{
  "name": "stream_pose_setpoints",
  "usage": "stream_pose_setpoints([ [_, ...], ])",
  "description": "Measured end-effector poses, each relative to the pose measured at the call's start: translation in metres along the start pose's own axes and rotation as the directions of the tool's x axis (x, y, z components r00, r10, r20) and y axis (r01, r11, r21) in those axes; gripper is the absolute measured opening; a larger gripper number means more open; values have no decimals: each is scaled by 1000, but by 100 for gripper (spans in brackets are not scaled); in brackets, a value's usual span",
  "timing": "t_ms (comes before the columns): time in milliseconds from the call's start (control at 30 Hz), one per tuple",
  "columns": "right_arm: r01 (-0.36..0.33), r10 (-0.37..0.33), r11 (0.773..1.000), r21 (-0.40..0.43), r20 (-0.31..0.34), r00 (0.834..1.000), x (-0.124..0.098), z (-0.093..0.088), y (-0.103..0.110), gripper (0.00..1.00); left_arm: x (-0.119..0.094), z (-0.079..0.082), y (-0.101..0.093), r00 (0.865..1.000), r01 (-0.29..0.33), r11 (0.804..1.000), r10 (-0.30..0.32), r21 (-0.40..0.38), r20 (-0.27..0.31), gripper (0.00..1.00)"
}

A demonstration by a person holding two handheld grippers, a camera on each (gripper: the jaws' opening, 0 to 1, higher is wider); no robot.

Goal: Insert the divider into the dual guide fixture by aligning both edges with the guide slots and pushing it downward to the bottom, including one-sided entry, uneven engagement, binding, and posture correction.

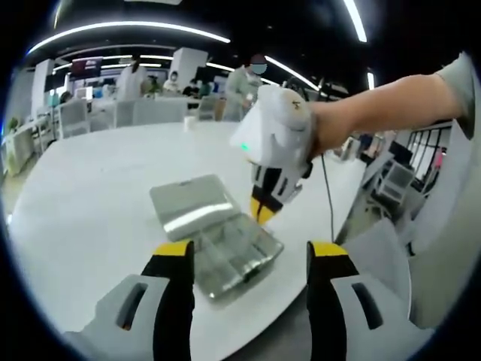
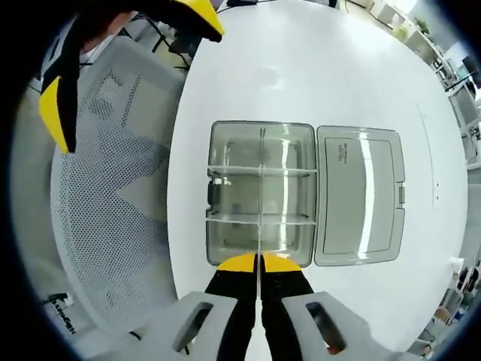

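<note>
A clear plastic box [image 2: 225, 195] lies on the white round table [image 2: 316, 68] with its lid [image 2: 359, 197] folded open beside it. Two cross walls split the tray. My right gripper [image 2: 259, 262] is shut on a thin clear divider [image 2: 260, 226], seen edge-on as a line running down the middle of the tray. In the left gripper view the right gripper [image 1: 263, 212] points down over the box [image 1: 225, 259], held by a hand. My left gripper [image 1: 248, 252] stands open near the table's edge, short of the box, with nothing between its jaws.
A grey mesh chair [image 2: 113, 195] stands beside the table's edge. The left gripper's yellow tips [image 2: 52, 105] show above that chair. Desks, partitions and people sit far behind the table [image 1: 135, 90]. Bare tabletop spreads beyond the lid.
</note>
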State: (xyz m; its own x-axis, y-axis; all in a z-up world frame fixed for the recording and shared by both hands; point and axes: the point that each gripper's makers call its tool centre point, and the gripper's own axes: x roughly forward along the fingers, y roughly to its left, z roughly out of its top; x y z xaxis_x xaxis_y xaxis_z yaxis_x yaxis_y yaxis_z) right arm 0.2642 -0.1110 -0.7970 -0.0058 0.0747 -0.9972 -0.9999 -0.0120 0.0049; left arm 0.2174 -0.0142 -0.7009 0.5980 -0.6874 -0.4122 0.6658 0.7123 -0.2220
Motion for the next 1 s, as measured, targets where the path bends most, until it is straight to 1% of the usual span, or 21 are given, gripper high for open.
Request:
stream_pose_setpoints([
  [133,-2,2,1000,2,-1,1000,3,-1,-2,0,-1,0,1,1000,-2,1000,2,0,0,59],
  [200,0,0,1000,-10,-3,1000,4,-1,-1,0,-1,1,2,1000,-4,1000,4,0,1,59],
  [233,7,-7,1000,-17,8,1000,4,0,-2,0,-1,0,2,1000,-6,1000,6,-2,1,59],
  [367,2,-2,1000,-9,17,1000,8,-2,-1,0,-2,0,2,1000,-8,1000,8,-3,1,59],
  [433,-9,7,1000,28,46,999,9,-1,0,0,-2,0,2,1000,-9,1000,9,-2,0,59],
  [500,-8,7,999,32,57,998,9,-4,1,0,-2,-1,3,1000,-10,1000,10,-5,0,59],
  [533,-16,12,999,51,69,998,10,-2,3,0,-3,-1,3,1000,-10,1000,10,-5,0,59],
  [600,-14,11,999,45,75,997,10,-3,3,0,-2,-1,3,1000,-9,1000,9,-3,-1,59],
  [767,-16,12,999,43,77,997,13,-3,1,0,-1,1,2,1000,-4,1000,4,-1,-2,59],
  [800,-13,11,1000,20,79,997,14,-2,1,0,-1,1,2,1000,-4,1000,4,0,-2,59],
  [1000,-22,19,999,35,78,997,18,-3,1,0,-2,0,4,1000,-7,1000,7,1,-5,58],
])
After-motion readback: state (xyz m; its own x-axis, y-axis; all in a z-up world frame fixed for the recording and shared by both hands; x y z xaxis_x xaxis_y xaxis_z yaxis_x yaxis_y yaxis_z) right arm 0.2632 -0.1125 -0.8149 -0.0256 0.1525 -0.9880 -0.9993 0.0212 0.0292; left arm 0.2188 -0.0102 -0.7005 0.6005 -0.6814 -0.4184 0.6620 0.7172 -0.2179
